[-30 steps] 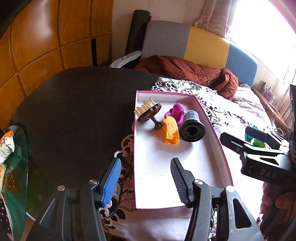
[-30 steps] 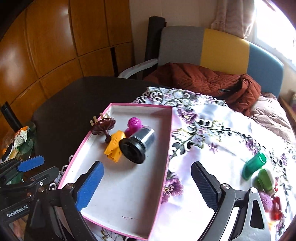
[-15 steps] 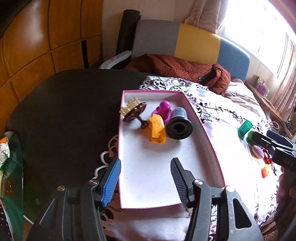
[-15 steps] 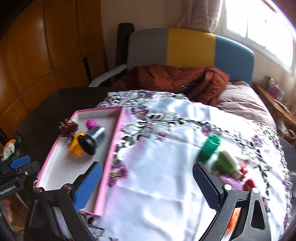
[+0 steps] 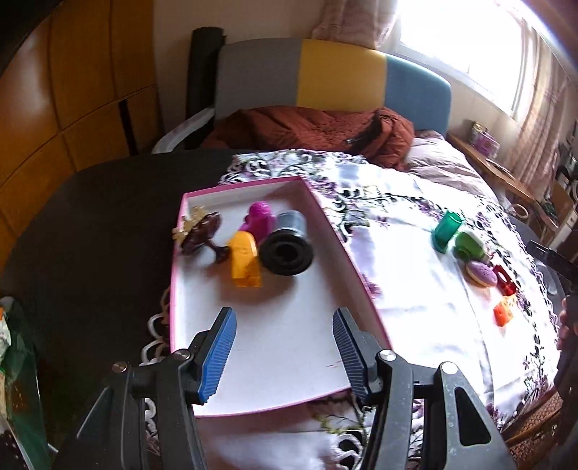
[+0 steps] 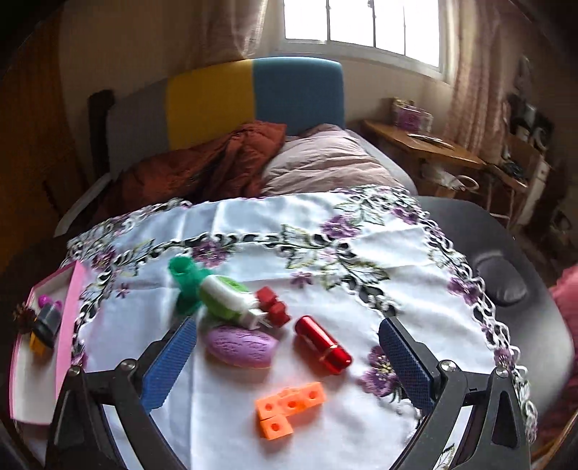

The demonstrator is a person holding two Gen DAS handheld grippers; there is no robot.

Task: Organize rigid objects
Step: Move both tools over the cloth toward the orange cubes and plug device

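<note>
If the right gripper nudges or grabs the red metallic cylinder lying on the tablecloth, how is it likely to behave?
The red metallic cylinder lies on its side on the tablecloth, so a sideways push would probably roll it. Its glossy surface looks smooth and may slip between the pads unless gripped across its middle. It looks rigid, so it is unlikely to deform. The open right gripper holds nothing.

A lived-in home room: tricolour sofa (image 5: pixel 336 76), floral tablecloth (image 6: pixel 289 235), curtained window (image 6: pixel 361 25), wooden wardrobe (image 5: pixel 72 90).
</note>
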